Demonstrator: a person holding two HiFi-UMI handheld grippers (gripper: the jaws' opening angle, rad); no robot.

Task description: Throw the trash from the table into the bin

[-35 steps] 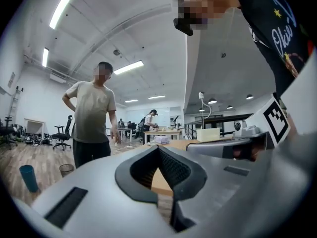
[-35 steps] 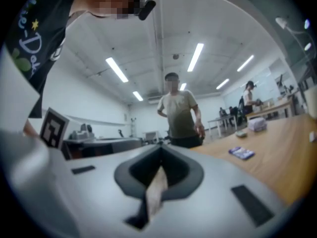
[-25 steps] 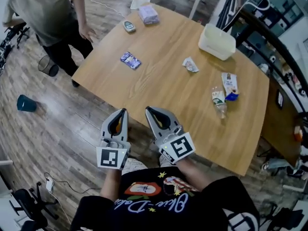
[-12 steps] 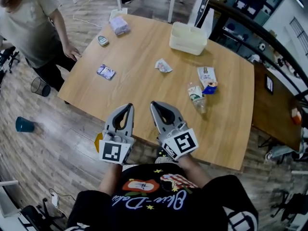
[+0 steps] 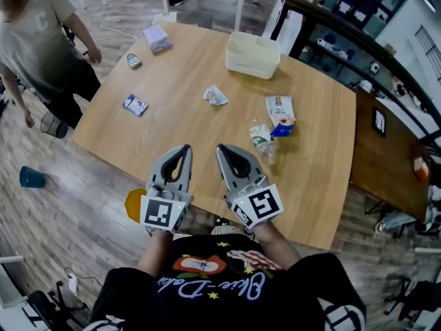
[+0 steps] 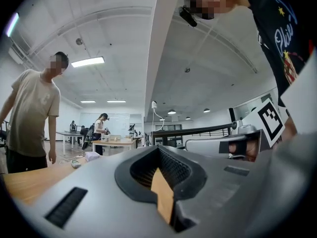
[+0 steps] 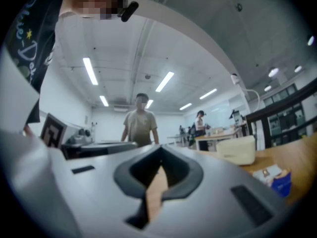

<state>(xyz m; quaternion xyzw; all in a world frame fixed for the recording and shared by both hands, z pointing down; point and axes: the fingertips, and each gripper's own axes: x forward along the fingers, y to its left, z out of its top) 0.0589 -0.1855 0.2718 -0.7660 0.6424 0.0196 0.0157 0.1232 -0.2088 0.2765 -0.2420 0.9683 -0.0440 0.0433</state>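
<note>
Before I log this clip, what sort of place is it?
Probably an open-plan office or lab: a big wooden table on wood flooring, further desks across the room, and strip lights on the ceiling.

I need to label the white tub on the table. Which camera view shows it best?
The head view: it shows the white tub whole, from above, near the far edge of the table. In the right gripper view the white tub shows only one side, seen from low down. The left gripper view does not show it.
</note>
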